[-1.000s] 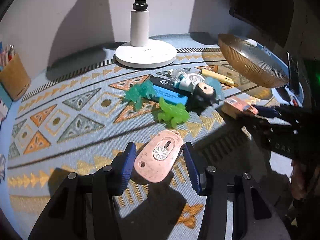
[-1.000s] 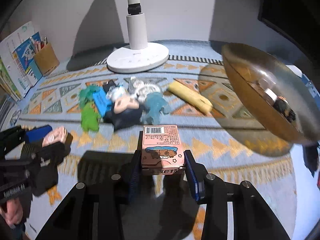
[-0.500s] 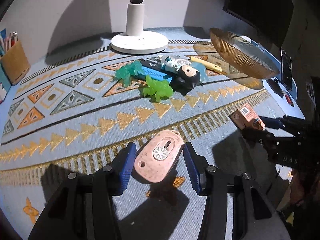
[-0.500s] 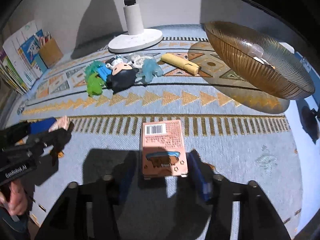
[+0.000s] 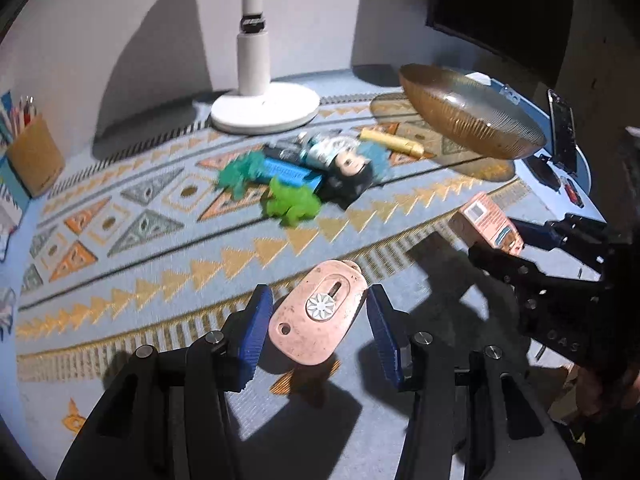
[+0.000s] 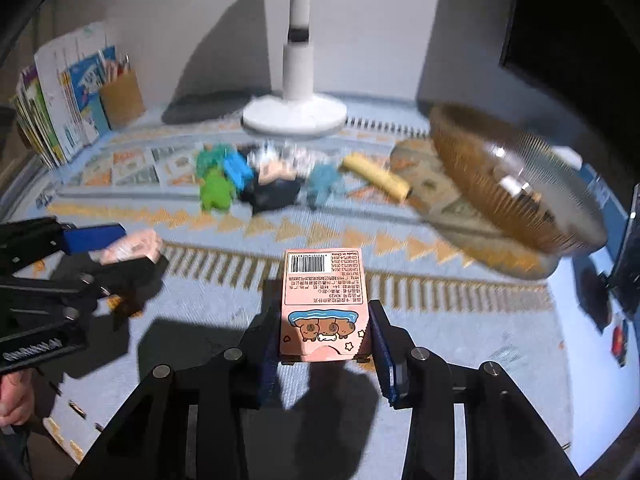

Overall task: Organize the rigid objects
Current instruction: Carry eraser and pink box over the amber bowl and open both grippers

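My left gripper [image 5: 318, 326] is shut on a flat pink utility knife [image 5: 318, 318] with a white flower knob, held above the patterned mat. My right gripper [image 6: 324, 342] is shut on a small pink box [image 6: 322, 304] with a barcode and cartoon animals. The box also shows in the left wrist view [image 5: 486, 226], and the knife in the right wrist view [image 6: 130, 248]. A pile of toys lies mid-mat: green figures [image 5: 292, 202], a blue bar [image 5: 288, 172], a dark-haired doll [image 5: 348, 168] and a yellow stick [image 5: 394, 144]. An amber ribbed bowl [image 5: 472, 122] stands at the right.
A white lamp base [image 5: 264, 110] stands at the back of the mat. A brown pencil cup [image 5: 34, 156] and books [image 6: 60, 104] are at the far left. A phone [image 5: 562, 130] stands past the bowl at the right table edge.
Both grippers, still holding their objects, have moved forward toward the toy pile and bowl after having drawn back; the views are now blurred by motion.
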